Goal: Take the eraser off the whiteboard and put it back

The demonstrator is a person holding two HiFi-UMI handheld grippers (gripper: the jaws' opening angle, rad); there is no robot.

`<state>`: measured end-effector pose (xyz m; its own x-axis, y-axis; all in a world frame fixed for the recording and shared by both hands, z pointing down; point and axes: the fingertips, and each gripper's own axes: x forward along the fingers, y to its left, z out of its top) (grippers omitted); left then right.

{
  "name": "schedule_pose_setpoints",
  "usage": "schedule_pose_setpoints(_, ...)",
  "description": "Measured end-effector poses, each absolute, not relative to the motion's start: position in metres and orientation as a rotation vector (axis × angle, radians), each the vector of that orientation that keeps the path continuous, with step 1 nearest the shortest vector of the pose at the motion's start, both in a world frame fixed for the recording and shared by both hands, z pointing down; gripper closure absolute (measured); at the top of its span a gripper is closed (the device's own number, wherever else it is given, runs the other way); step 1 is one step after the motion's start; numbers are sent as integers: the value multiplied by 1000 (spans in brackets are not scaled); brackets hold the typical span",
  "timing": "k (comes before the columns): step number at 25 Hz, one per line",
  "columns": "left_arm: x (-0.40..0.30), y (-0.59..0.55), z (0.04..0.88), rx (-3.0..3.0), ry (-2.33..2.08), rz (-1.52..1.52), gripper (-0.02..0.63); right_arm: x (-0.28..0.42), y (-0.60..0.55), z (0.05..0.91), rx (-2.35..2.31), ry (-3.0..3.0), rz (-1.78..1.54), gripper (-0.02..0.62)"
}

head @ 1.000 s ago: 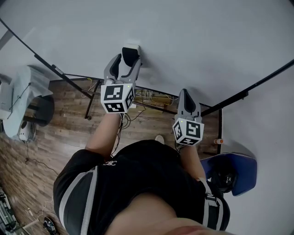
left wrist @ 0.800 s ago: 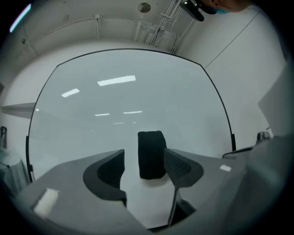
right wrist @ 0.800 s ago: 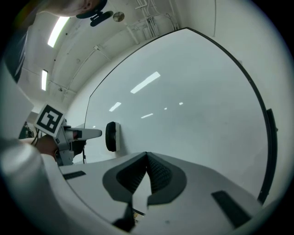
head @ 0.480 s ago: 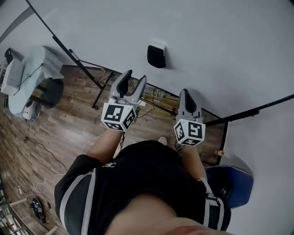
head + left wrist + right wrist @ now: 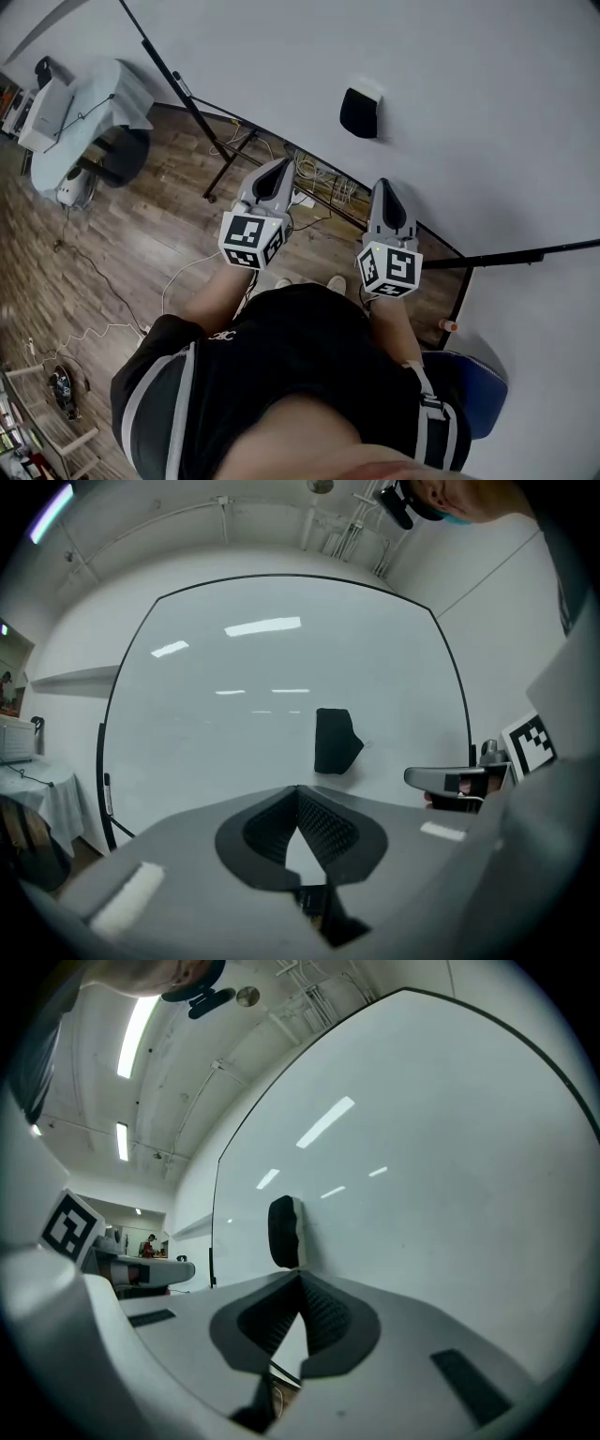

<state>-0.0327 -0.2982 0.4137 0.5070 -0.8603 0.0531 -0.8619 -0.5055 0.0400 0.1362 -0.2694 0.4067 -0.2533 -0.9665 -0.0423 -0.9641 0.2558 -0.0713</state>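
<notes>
The black eraser [image 5: 360, 111] with a white backing sticks to the whiteboard [image 5: 469, 84], untouched. It also shows in the left gripper view as the eraser [image 5: 336, 741] and in the right gripper view as the eraser [image 5: 284, 1232]. My left gripper [image 5: 281, 167] is held level, well back from the board and below and left of the eraser; its jaws are closing and the tips meet with nothing between them. The left gripper [image 5: 297, 789] points at the board just under the eraser. My right gripper [image 5: 382, 187] is shut and empty, beside the left one, below the eraser.
The whiteboard stand's black legs [image 5: 217, 167] and a bundle of cables [image 5: 319, 183] are under the board. A table under a white cloth [image 5: 89, 112] stands at the upper left. Loose cables [image 5: 103, 309] trail across the wood floor. A blue seat [image 5: 473, 398] is at the lower right.
The left gripper, open around the eraser on the board a second ago, has drawn back and down from it and shut. The eraser stays on the board. The right gripper also pulled back.
</notes>
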Motion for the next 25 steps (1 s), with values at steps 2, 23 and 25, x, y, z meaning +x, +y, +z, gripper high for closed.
schedule_pose_setpoints(2,-34,-295,417,2670,-1534,57,597,133,-270,408,-1864,2431,-52,591)
schedule_pose_setpoints(23,-28,-306,427,2658,-1505,115,597,137,-279,411,-1896,2427,-75,591)
schedule_pose_setpoints(25,-26,-306,428,2657,-1501,119,597,138,-278,412,-1897,2430,-74,591)
